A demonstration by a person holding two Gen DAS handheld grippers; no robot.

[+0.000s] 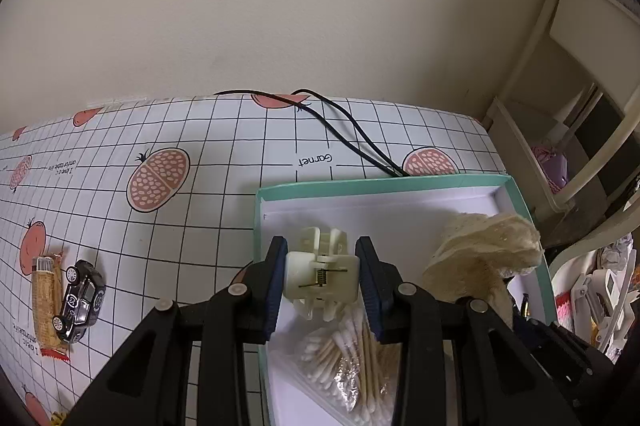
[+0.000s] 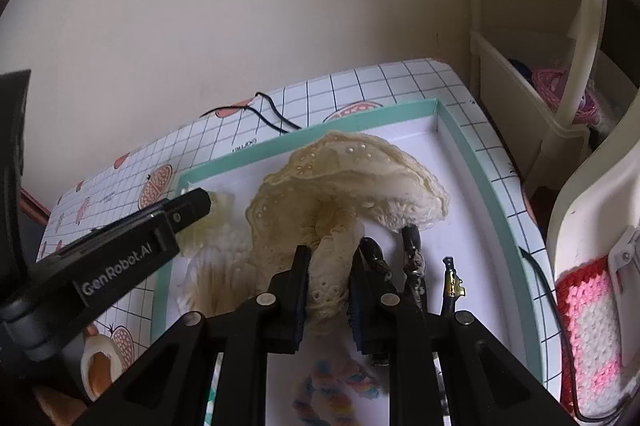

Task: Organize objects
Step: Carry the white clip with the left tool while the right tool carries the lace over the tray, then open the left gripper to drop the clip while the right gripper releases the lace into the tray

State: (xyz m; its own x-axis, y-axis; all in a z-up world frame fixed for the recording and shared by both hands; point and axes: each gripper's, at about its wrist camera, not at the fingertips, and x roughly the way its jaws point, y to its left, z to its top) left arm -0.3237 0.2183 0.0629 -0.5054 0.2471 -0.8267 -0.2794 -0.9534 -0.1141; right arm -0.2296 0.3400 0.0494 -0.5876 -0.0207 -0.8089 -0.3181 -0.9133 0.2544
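Left hand-held gripper point(image 1: 322, 276), level over the teal-rimmed tray point(image 1: 400, 184), clamps a cream hair clip point(image 1: 320, 274); right hand-held gripper point(image 2: 330, 290) pinches a lace cloth point(image 2: 348, 178).

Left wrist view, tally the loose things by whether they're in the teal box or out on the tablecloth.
In the teal box: 3, hair claw clip, cotton swab bag, lace cloth
On the tablecloth: 2, toy car, snack packet
Total: 5

Mint-rimmed white tray point(image 1: 456, 183); cream clip point(image 1: 321, 276); beige lace cloth point(image 2: 348, 182); pomegranate-printed grid tablecloth point(image 1: 200, 162).
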